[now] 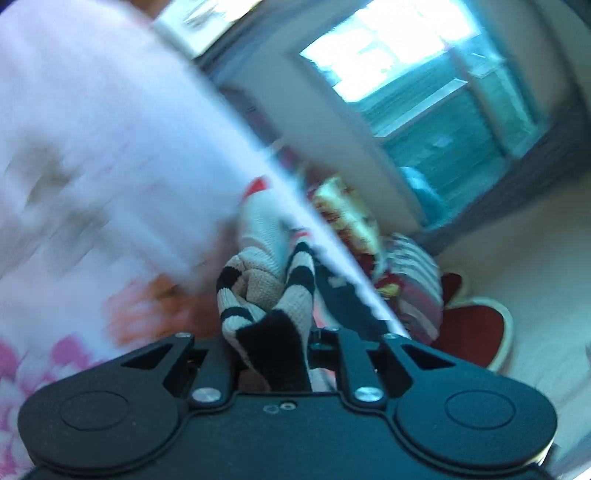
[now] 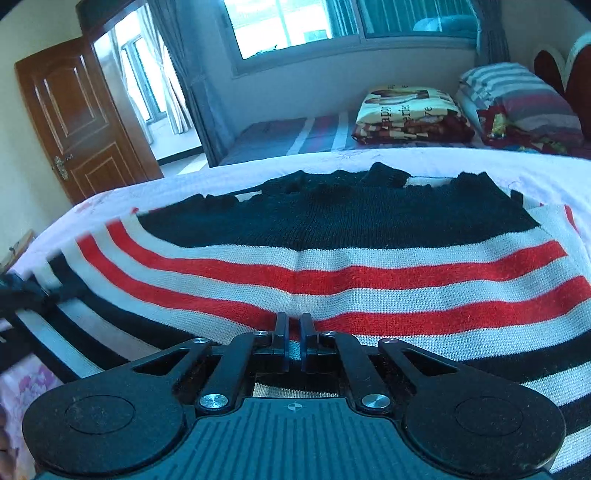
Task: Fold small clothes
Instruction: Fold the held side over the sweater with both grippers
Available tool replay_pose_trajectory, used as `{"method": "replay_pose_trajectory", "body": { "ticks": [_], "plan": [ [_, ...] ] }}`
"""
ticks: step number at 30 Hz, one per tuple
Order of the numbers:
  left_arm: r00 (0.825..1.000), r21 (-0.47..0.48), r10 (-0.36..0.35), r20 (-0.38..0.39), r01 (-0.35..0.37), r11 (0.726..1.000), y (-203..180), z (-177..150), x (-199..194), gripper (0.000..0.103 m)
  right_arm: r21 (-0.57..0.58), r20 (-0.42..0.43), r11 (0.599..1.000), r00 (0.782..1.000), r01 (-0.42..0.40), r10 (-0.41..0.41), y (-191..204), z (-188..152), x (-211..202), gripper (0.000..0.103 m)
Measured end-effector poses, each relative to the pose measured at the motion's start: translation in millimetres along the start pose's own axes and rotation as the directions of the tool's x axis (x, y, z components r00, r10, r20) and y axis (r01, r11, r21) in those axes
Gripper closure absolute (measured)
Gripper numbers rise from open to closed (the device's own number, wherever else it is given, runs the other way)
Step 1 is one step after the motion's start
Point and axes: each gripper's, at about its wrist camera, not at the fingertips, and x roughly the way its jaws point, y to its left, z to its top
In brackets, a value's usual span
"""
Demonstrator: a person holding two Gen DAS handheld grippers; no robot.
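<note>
A small knitted sweater (image 2: 332, 266) with black, white and red stripes lies spread on a bed covered by a pale pink sheet (image 2: 258, 166). My right gripper (image 2: 294, 332) is shut on the sweater's near edge, the blue pads pinching the knit. In the tilted, blurred left wrist view, my left gripper (image 1: 273, 350) is shut on a bunched black-and-white striped part of the sweater (image 1: 266, 295), held up off the sheet (image 1: 92, 147). The left fingertips are hidden by the cloth. The left gripper shows as a dark shape at the left edge of the right wrist view (image 2: 22, 295).
A folded patterned blanket (image 2: 410, 114) and striped pillows (image 2: 517, 99) lie at the far side by a red headboard (image 2: 569, 66). A window (image 2: 332, 22) is on the far wall, a brown door (image 2: 74, 118) stands open at the left.
</note>
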Motion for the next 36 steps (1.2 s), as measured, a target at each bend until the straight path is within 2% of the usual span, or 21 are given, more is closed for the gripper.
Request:
{"method": "replay_pose_trajectory", "body": {
  "ticks": [3,5,7,9,11,13,14,15,16,17,18,19,20,21,22,25,27,28,30,32,36],
  "plan": [
    [0.998,0.153,-0.056,-0.016,0.057,0.987,-53.2,4.8,-5.8,0.090,0.052,0.004,0.998,1.000,-0.022,0.021,-4.6,2.7,-1.2,0.101],
    [0.996,0.246,-0.068,-0.054,0.080,0.966,-91.0,1.4,-1.9,0.090,0.113,0.009,0.992,0.999,-0.049,0.048,-11.2,4.7,-5.5,0.100],
    [0.992,0.337,-0.067,-0.106,0.099,0.936,-128.5,-10.0,7.2,0.090,0.225,0.069,0.972,0.996,-0.073,0.059,-31.1,5.5,-22.4,0.100],
    [0.986,0.432,-0.054,-0.157,0.118,0.894,-162.8,-32.1,20.7,0.090,0.323,0.157,0.941,0.986,-0.096,0.047,-59.5,2.1,-49.8,0.100],
    [0.979,0.529,-0.026,-0.203,0.132,0.838,-190.6,-62.5,34.4,0.089,0.421,0.217,0.900,0.976,-0.109,0.016,-95.4,-2.4,-79.8,0.100],
    [0.964,0.602,0.018,-0.264,0.150,0.784,-212.1,-99.5,55.1,0.088,0.508,0.259,0.852,0.966,-0.130,-0.007,-132.0,-7.6,-108.1,0.100],
    [0.954,0.625,0.036,-0.299,0.167,0.763,-219.5,-118.8,66.8,0.083,0.540,0.269,0.829,0.963,-0.143,-0.009,-148.1,-9.6,-119.7,0.100],
    [0.940,0.642,0.058,-0.336,0.184,0.744,-224.9,-138.5,79.3,0.080,0.568,0.280,0.808,0.960,-0.157,-0.010,-163.2,-11.6,-131.9,0.086],
    [0.921,0.650,0.090,-0.380,0.196,0.734,-228.4,-157.8,92.4,0.074,0.588,0.281,0.795,0.959,-0.152,-0.024,-174.0,-13.3,-141.8,0.031],
    [0.904,0.666,0.131,-0.406,0.194,0.720,-230.8,-174.4,102.2,0.065,0.605,0.280,0.784,0.959,-0.137,-0.049,-181.7,-15.1,-151.4,0.009],
    [0.904,0.691,0.145,-0.403,0.196,0.696,-234.9,-185.8,100.9,0.057,0.608,0.311,0.782,0.948,-0.139,-0.073,-187.5,-17.2,-165.1,0.006],
    [0.907,0.690,0.109,-0.407,0.227,0.687,-239.0,-189.2,92.5,0.043,0.593,0.333,0.789,0.941,-0.164,-0.055,-191.9,-18.9,-175.5,0.008],
    [0.904,0.658,0.037,-0.426,0.282,0.698,-239.4,-184.8,80.7,0.031,0.589,0.332,0.789,0.942,-0.175,-0.040,-194.9,-19.0,-181.3,0.012],
    [0.899,0.619,-0.022,-0.437,0.319,0.718,-237.8,-177.4,67.5,0.029,0.594,0.331,0.783,0.943,-0.185,-0.028,-196.3,-19.5,-187.6,0.017],
    [0.903,0.597,-0.051,-0.427,0.323,0.734,-234.5,-167.1,55.3,0.029,0.602,0.325,0.774,0.946,-0.198,-0.011,-197.6,-20.0,-188.8,0.020],
    [0.942,0.570,-0.098,-0.320,0.274,0.775,-215.5,-128.3,27.2,0.025,0.611,0.306,0.749,0.949,-0.256,0.075,-191.8,-19.0,-179.6,0.020],
    [0.972,0.568,-0.061,-0.226,0.182,0.803,-193.7,-102.4,22.2,0.025,0.614,0.284,0.738,0.951,-0.279,0.123,-184.4,-20.2,-170.7,0.020],
    [0.978,0.560,-0.032,-0.206,0.144,0.816,-181.3,-91.6,24.6,0.027,0.615,0.270,0.736,0.953,-0.283,0.141,-180.5,-19.3,-164.5,0.020],
    [0.975,0.519,0.033,-0.222,0.089,0.850,-164.7,-74.3,41.3,0.034,0.620,0.242,0.727,0.954,-0.294,0.180,-175.3,-17.5,-150.4,0.020],
    [0.971,0.488,0.047,-0.233,0.075,0.870,-150.5,-66.9,45.7,0.036,0.625,0.215,0.722,0.955,-0.296,0.205,-170.6,-13.5,-136.8,0.020],
    [0.965,0.434,0.058,-0.256,0.061,0.899,-130.2,-62.7,53.9,0.036,0.605,0.123,0.764,0.974,-0.225,0.190,-162.1,-3.7,-109.5,0.021]
  ]
}}
